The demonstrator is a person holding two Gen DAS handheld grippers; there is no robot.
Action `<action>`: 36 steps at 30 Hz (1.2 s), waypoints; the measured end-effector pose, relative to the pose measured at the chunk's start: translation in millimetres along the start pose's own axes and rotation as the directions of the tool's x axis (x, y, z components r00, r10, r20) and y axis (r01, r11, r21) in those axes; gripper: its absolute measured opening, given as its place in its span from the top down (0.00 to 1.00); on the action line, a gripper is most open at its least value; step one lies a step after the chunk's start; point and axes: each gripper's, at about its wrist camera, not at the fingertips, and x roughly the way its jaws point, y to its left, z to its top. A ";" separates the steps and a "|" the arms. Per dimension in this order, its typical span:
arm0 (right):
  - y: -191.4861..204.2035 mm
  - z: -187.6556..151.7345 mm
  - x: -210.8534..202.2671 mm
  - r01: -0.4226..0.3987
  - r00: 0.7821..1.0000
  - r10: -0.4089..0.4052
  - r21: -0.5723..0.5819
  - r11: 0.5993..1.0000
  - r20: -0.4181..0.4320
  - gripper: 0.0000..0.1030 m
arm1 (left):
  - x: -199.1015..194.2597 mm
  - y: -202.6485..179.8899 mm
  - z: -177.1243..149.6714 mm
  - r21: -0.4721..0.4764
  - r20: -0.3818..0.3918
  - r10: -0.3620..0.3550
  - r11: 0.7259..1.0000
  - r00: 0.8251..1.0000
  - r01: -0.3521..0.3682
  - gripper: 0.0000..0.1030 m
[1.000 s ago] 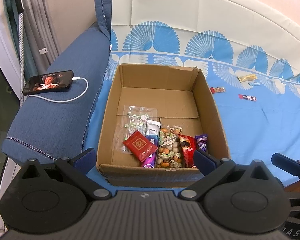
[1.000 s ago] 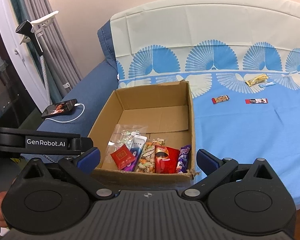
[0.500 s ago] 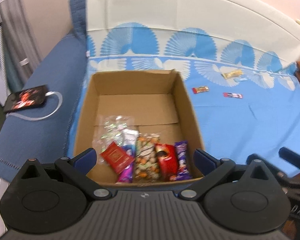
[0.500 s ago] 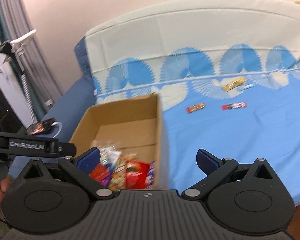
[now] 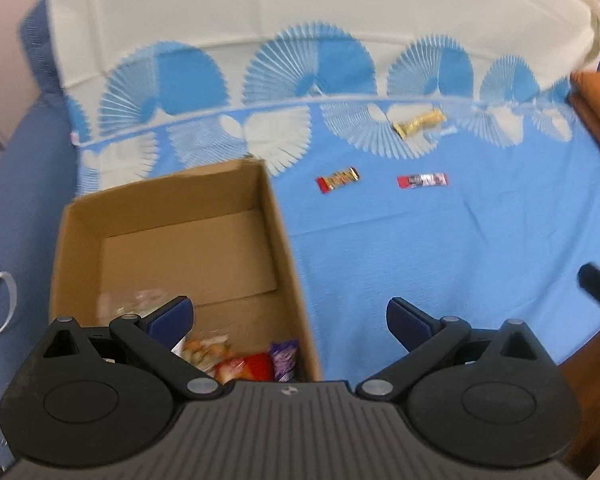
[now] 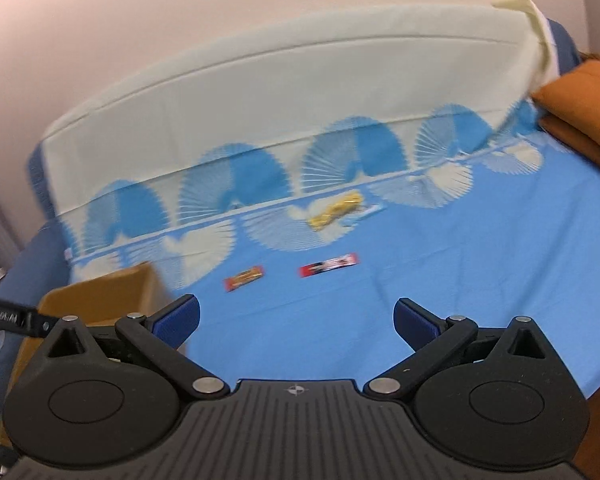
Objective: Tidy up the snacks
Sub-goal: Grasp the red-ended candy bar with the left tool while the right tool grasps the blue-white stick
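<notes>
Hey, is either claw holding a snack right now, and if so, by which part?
Nothing is held. The left claw and the right claw are both open and empty, and three snack bars, including the gold one, lie on the blue sheet.

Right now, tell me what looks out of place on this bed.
Three wrapped snacks lie loose on the blue sheet outside the cardboard box: a gold wrapper, a red-and-gold bar and a red-and-black bar. The rest sit in the box. Both grippers, left and right, are open and empty.
</notes>
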 end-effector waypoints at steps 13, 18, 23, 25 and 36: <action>-94.0 72.9 211.7 0.219 0.975 -0.211 0.138 0.966 -0.074 0.00 | 201.6 -52.1 114.5 0.071 -0.129 0.078 0.995 0.989 -0.069 0.00; -112.0 97.5 329.8 0.279 0.954 -0.260 0.125 0.952 -0.149 0.00 | 270.7 -60.5 139.9 0.120 -0.151 0.107 0.989 0.983 -0.090 0.00; -111.0 104.4 430.0 0.317 0.928 -0.282 0.117 0.941 -0.243 0.00 | 318.7 -69.6 152.1 0.250 -0.122 0.134 0.963 0.983 -0.100 0.00; -113.5 106.9 456.0 0.329 0.928 -0.290 0.149 0.933 -0.232 0.00 | 334.8 -66.7 155.9 0.226 -0.153 0.124 0.970 0.980 -0.087 0.00; -80.3 78.9 458.6 0.286 0.951 -0.297 -0.117 0.951 -0.084 0.82 | 331.5 -46.6 161.8 0.101 -0.141 -0.056 0.992 0.988 0.071 0.62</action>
